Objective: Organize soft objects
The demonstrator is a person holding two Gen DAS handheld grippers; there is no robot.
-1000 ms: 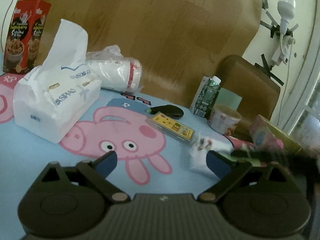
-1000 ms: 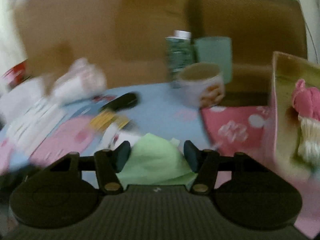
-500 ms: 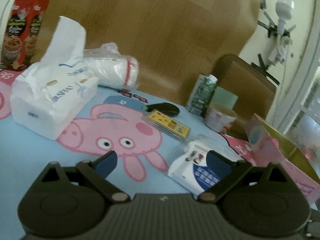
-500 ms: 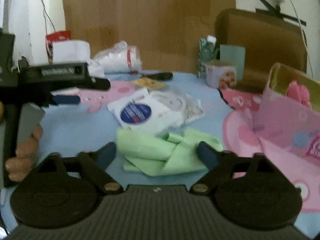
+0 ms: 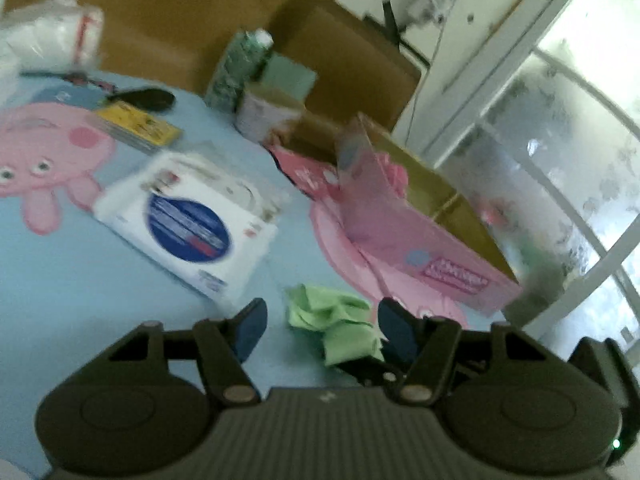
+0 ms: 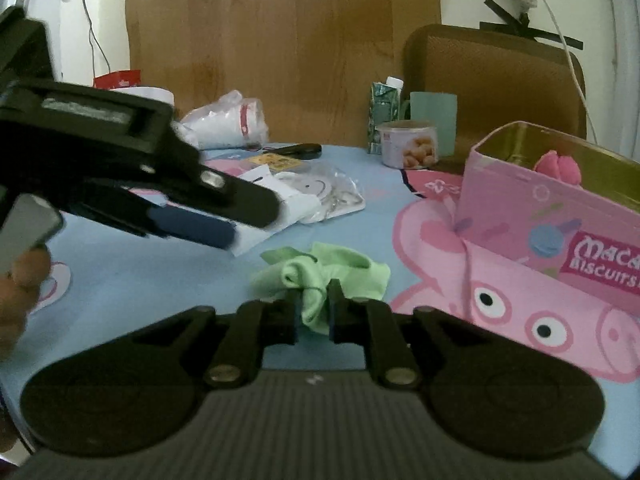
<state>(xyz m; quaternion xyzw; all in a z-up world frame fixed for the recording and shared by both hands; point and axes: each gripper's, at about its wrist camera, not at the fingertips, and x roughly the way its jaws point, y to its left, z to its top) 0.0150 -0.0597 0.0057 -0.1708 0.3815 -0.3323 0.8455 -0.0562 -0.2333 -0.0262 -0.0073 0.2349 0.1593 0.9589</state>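
Observation:
A crumpled green cloth (image 6: 320,276) lies on the blue Peppa Pig tablecloth. My right gripper (image 6: 313,308) is shut on its near edge. In the left wrist view the green cloth (image 5: 336,320) sits between the open jaws of my left gripper (image 5: 320,326), which hovers over it; the right gripper's dark tip shows just beneath the cloth. My left gripper also shows from the side in the right wrist view (image 6: 192,224). A pink biscuit box (image 6: 552,208) stands open to the right with a pink soft thing (image 6: 558,166) inside.
A white wet-wipe pack (image 5: 188,228) lies left of the cloth. Behind are a yellow card box (image 5: 136,128), a black case (image 6: 300,151), a round tub (image 6: 408,149), a green carton (image 6: 384,114), a bagged roll (image 6: 228,126) and a brown chair (image 6: 496,80).
My right gripper has closed on the green cloth, which has bunched up. My left gripper has swung right and down to the cloth, from facing the tissue pack.

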